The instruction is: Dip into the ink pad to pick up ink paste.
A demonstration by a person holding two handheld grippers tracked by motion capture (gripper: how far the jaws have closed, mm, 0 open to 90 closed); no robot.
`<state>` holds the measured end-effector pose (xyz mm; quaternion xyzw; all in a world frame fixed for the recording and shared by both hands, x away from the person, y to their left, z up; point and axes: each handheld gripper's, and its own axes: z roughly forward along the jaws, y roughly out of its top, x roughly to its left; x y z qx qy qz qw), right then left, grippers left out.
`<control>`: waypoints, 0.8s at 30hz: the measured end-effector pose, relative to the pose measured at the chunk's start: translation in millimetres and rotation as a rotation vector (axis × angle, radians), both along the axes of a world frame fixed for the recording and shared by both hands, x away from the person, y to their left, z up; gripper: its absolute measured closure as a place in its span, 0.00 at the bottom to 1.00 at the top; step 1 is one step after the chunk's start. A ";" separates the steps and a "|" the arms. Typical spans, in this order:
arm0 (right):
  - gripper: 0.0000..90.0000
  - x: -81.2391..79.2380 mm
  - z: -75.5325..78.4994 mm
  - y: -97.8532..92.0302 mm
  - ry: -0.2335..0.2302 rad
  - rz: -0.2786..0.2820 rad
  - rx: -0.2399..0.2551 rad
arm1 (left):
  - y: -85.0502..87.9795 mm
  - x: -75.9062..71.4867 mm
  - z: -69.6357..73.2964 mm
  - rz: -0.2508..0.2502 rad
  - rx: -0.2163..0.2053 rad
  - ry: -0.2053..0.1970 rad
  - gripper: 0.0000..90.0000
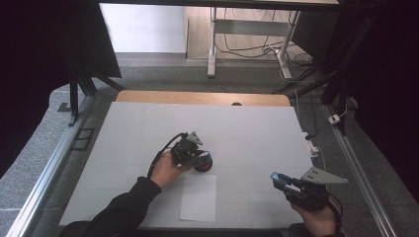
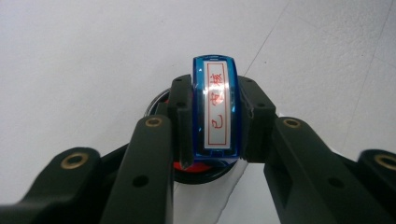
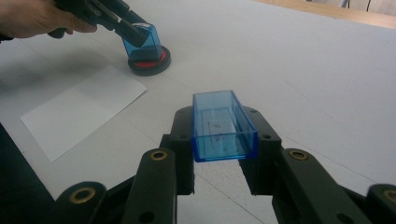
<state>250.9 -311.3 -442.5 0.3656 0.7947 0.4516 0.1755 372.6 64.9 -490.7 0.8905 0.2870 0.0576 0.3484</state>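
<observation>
My left gripper [image 1: 194, 154] is shut on a blue see-through stamp [image 2: 217, 109] whose white label carries red characters. The stamp [image 3: 142, 42] stands tilted on a round black ink pad with a red centre [image 3: 150, 64], touching it. That ink pad [image 1: 204, 167] lies at the middle of the white mat, just beyond a white paper sheet [image 1: 198, 197]. At the near right, my right gripper [image 1: 279, 180] is shut on the stamp's blue transparent cap [image 3: 222, 126], held above the mat with its hollow side up.
The white mat [image 1: 148, 128] covers a wooden table whose far edge [image 1: 197, 97] shows. Metal rails run along both sides. Cables and a small white box [image 1: 313, 148] lie off the right edge. A desk frame [image 1: 247, 29] stands on the floor beyond.
</observation>
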 end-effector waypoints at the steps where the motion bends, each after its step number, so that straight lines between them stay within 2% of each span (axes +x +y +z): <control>1: 0.76 0.0 0.0 0.0 0.000 0.000 0.000 | 0.3 -0.3 0.6 0.002 -0.002 -0.002 0.77; 14: 0.76 -0.1 0.3 -0.2 -0.001 0.002 0.005 | 14.8 -6.3 17.7 0.004 -0.081 0.005 0.77; 24: 0.76 -0.1 0.7 -0.7 -0.003 0.002 0.009 | 20.7 -19.1 28.8 -0.023 -0.106 0.001 0.77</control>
